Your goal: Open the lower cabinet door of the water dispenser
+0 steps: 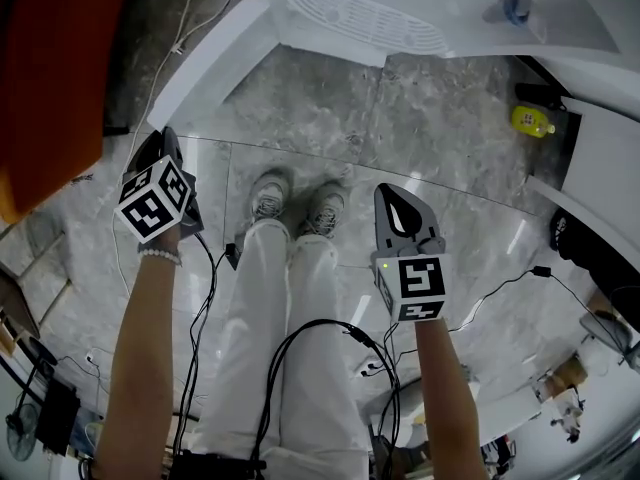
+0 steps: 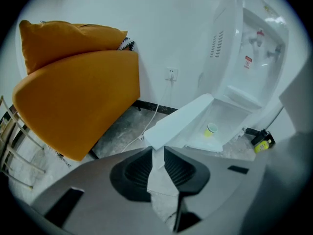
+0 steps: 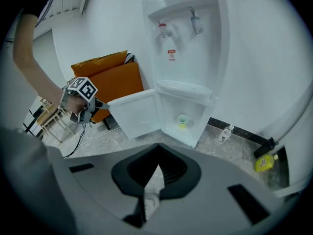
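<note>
The white water dispenser (image 3: 186, 43) stands against the wall, its top below me in the head view (image 1: 380, 8). Its lower cabinet door (image 3: 134, 112) is swung wide open to the left (image 1: 215, 58). Inside the cabinet stands a small green cup (image 3: 182, 121) (image 2: 211, 129). My left gripper (image 1: 160, 138) (image 3: 100, 104) is at the door's free edge. That edge (image 2: 181, 119) sits between its pads (image 2: 157, 155), which are shut on it. My right gripper (image 1: 395, 190) (image 3: 155, 168) hangs back over the floor, shut and holding nothing.
A large orange cushioned seat (image 2: 73, 97) (image 1: 50, 68) stands left of the door. A yellow bottle (image 1: 533, 120) (image 3: 264, 164) and a clear bottle (image 3: 225, 133) lie by the wall at the right. A cable runs from a wall socket (image 2: 171, 75). The person's shoes (image 1: 270, 196) are between the grippers.
</note>
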A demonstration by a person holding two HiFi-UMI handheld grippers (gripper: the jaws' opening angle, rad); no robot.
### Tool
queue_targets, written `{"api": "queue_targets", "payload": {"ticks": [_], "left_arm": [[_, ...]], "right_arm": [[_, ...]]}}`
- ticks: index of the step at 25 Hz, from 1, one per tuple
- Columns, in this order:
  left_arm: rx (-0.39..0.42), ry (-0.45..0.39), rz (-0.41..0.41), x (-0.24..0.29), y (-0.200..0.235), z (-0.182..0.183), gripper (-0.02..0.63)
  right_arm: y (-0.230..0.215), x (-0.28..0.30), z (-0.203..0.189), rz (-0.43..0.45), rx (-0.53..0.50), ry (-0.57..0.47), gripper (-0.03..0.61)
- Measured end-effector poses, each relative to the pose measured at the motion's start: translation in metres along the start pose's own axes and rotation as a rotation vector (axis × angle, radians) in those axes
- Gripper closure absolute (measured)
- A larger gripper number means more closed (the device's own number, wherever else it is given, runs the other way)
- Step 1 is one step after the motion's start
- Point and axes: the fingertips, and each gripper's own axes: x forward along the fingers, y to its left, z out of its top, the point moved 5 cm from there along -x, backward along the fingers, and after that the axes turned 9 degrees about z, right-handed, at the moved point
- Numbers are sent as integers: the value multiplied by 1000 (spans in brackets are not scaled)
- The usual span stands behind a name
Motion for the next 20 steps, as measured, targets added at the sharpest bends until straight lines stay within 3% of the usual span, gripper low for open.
{"api": "queue_targets", "payload": {"ticks": [8, 20], "left_arm": [[81, -48, -70, -57, -11, 3, 572], [244, -184, -317, -158, -91, 87, 600]], "right_arm": [[3, -14, 25, -28, 31, -38, 576], [16, -73, 105, -40, 91, -152, 577]]}}
